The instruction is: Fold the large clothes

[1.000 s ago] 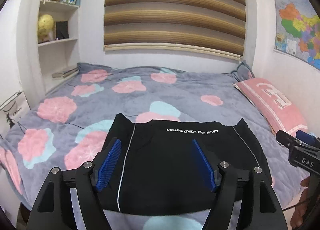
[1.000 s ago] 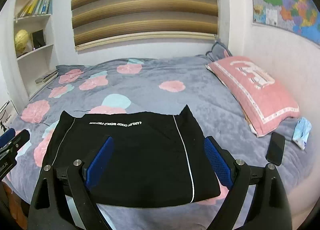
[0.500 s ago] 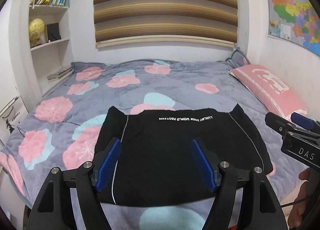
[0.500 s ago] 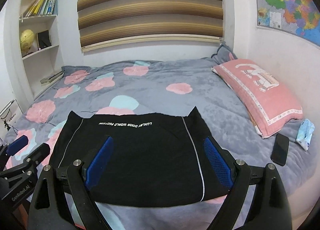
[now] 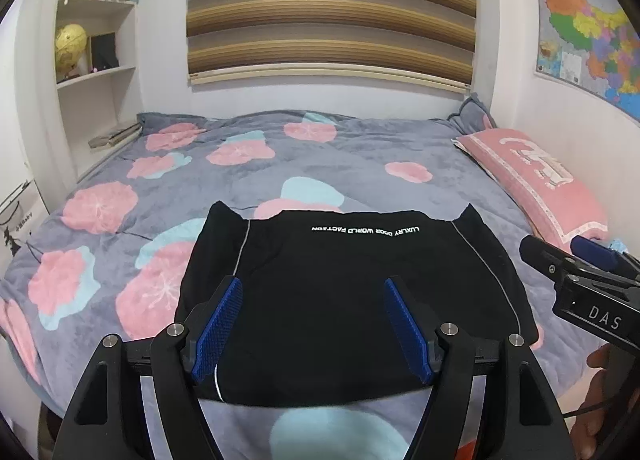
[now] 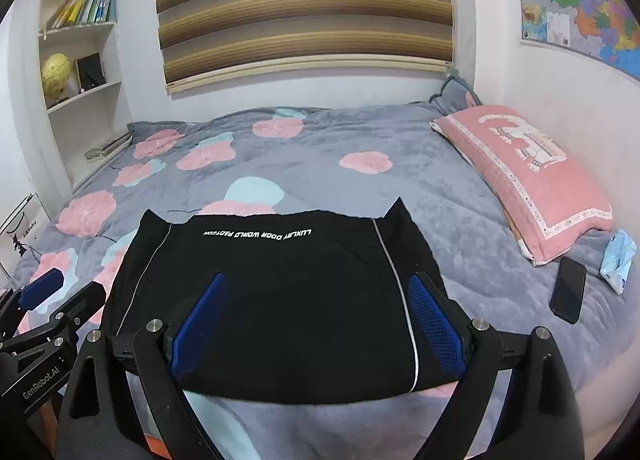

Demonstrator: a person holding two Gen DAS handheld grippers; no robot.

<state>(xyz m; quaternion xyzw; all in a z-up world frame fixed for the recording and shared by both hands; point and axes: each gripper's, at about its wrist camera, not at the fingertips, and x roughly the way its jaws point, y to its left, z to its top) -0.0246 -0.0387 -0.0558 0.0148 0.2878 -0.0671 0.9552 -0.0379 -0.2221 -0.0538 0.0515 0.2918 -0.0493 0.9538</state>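
A black garment [image 5: 352, 292] with thin white side stripes and a line of white lettering lies folded into a flat rectangle on the near part of the bed; it also shows in the right wrist view [image 6: 280, 300]. My left gripper [image 5: 312, 288] is open and empty, held above and in front of the garment's near edge. My right gripper [image 6: 316, 284] is open and empty too, at about the same height. Each gripper shows at the edge of the other's view: the right gripper [image 5: 576, 260] and the left gripper [image 6: 60, 296].
The bed has a grey blanket [image 5: 340, 155] with pink and blue flowers. A pink pillow [image 6: 528, 175] lies at the right by the wall, with a black phone [image 6: 568, 290] and a blue tissue packet [image 6: 618, 260] near it. White shelves [image 5: 96, 71] stand at left.
Both grippers have drawn back and up from the garment, so it looks smaller and farther. The garment has not moved. Both grippers stay open.
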